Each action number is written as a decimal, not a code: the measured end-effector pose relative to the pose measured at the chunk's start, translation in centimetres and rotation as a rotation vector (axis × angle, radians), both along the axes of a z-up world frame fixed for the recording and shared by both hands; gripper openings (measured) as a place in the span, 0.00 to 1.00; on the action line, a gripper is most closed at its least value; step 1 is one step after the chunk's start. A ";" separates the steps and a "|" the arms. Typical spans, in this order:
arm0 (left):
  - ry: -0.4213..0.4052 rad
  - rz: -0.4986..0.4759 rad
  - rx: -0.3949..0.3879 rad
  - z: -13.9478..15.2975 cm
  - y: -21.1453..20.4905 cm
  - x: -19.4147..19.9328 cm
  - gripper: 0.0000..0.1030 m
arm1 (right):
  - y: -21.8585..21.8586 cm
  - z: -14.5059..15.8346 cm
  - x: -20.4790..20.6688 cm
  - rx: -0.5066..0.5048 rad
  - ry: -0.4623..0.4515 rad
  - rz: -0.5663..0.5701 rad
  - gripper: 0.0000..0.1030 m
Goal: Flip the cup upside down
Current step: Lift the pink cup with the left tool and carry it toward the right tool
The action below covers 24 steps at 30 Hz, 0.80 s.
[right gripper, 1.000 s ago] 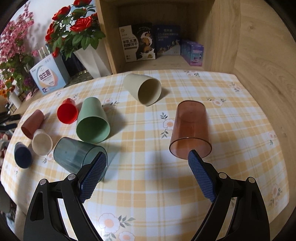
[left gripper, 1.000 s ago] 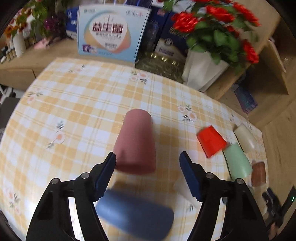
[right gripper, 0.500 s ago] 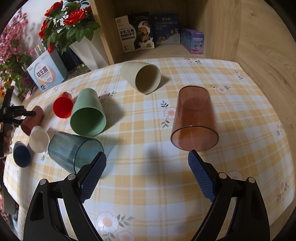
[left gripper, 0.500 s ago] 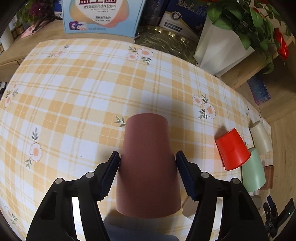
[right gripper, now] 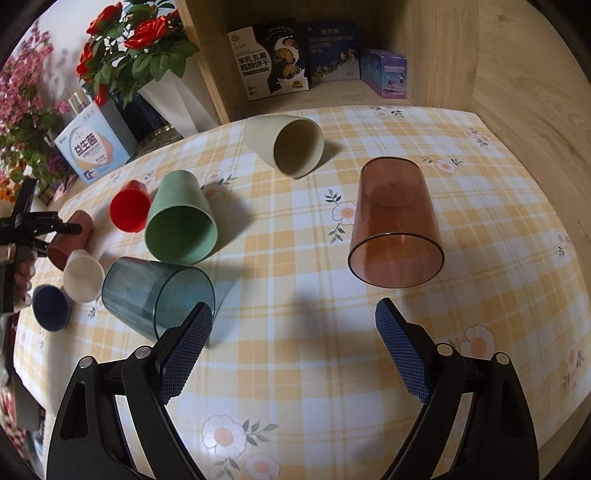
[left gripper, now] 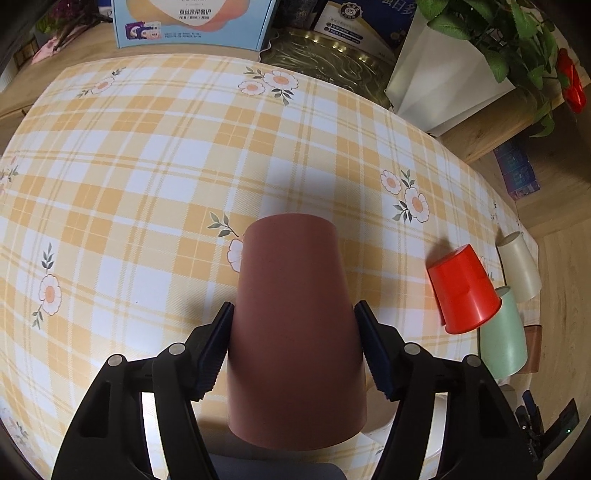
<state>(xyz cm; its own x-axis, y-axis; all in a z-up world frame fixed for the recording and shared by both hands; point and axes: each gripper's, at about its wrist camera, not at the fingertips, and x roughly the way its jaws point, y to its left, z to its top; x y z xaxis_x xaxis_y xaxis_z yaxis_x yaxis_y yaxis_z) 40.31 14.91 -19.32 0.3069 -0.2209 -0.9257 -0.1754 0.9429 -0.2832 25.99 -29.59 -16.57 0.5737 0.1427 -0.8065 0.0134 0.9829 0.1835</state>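
Observation:
A dusty-pink cup [left gripper: 295, 332] lies on its side on the checked tablecloth, base pointing away from me. My left gripper [left gripper: 295, 343] has its two pads against the cup's sides and is shut on it. The same cup [right gripper: 72, 240] shows at the far left of the right wrist view, with the left gripper's fingers [right gripper: 40, 225] around it. My right gripper [right gripper: 293, 350] is open and empty above the cloth, just short of a clear brown tumbler [right gripper: 395, 225] lying on its side.
Other cups lie on their sides: red [left gripper: 463, 290], pale green [right gripper: 181, 218], cream [right gripper: 286, 144], clear blue-grey [right gripper: 159, 295], small white [right gripper: 83, 273], navy [right gripper: 50, 306]. A flower vase [left gripper: 443, 81] and boxes [left gripper: 192, 22] stand behind the table. A shelf with boxes [right gripper: 273, 59] is at the back.
My left gripper has moved forward around the pink cup and closed on its sides. My right gripper has stayed open and drifted slightly toward the brown tumbler.

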 end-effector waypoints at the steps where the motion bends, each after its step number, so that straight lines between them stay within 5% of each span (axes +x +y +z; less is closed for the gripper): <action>1: -0.005 0.002 -0.001 0.2 0.0 -0.1 0.62 | 0.0 0.1 -0.1 0.001 -0.002 -0.001 0.84; 14: -0.113 0.002 0.020 6.9 -0.9 -3.8 0.62 | -0.1 1.7 -2.0 0.028 -0.040 -0.004 0.84; 24: -0.185 -0.111 -0.040 11.1 -8.7 -10.8 0.62 | -1.8 2.8 -4.2 0.038 -0.058 -0.027 0.84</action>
<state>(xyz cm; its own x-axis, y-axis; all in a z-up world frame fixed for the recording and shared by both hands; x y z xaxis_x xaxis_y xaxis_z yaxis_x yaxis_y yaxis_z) 29.54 6.17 -8.26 0.4424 -0.2985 -0.8457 -0.0123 0.9408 -0.3386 21.83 -31.36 -13.74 0.6234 0.1565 -0.7661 0.0282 0.9746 0.2221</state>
